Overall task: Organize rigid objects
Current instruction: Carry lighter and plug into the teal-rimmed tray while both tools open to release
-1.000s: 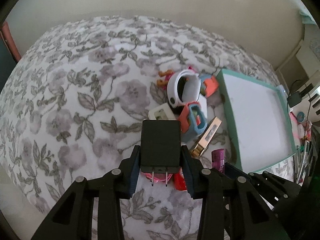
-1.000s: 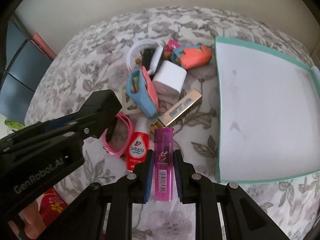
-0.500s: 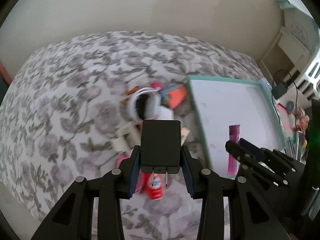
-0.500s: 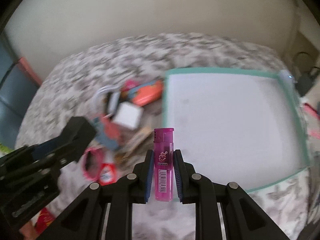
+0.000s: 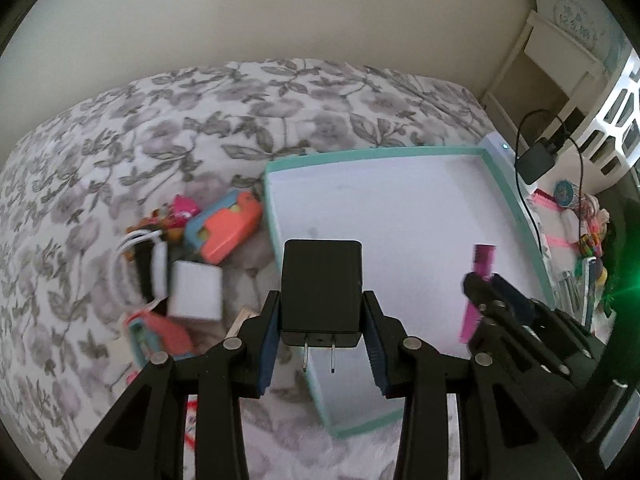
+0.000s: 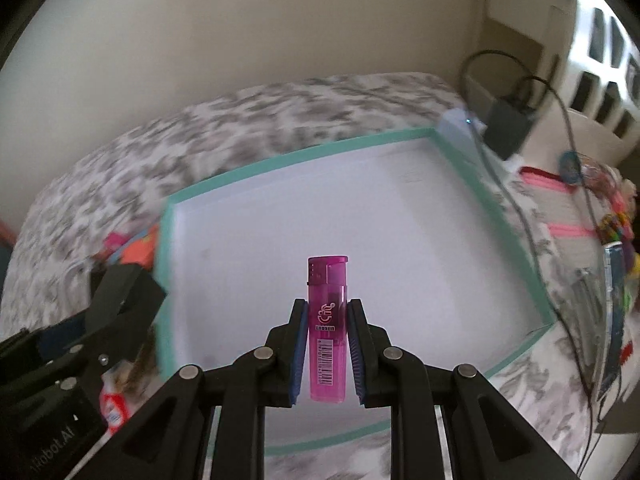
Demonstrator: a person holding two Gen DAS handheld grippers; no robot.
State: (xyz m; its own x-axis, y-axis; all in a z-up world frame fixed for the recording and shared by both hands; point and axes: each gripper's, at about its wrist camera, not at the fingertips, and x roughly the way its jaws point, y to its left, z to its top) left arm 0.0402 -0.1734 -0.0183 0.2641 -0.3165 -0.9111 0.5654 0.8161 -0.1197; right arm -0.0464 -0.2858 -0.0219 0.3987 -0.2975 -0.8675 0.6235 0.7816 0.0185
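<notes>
You have a bed (image 5: 168, 120) with a grey flowered cover spread under everything. On its right part lies a shallow tray (image 5: 516, 208) with a teal rim and a bare white floor. Left of the tray sits a loose pile: a coral and blue case (image 5: 226, 230) touching the tray's left wall, a white cube charger (image 5: 195, 295) nearer, with a white cable (image 5: 120, 264) looped at its left side.

Your left gripper (image 5: 320, 354) is clamped on a black plug adapter (image 5: 321, 288), prongs pointing back toward the camera; it hangs over the tray's near left rim. Your right gripper (image 6: 327, 354) is pinched tight on a pink lighter (image 6: 327, 328), which stands upright between the blue pads (image 6: 299, 350) above the white floor of the tray, toward its near side. In the left view the lighter (image 5: 478, 280) shows over the tray's right part, well apart from the adapter.
</notes>
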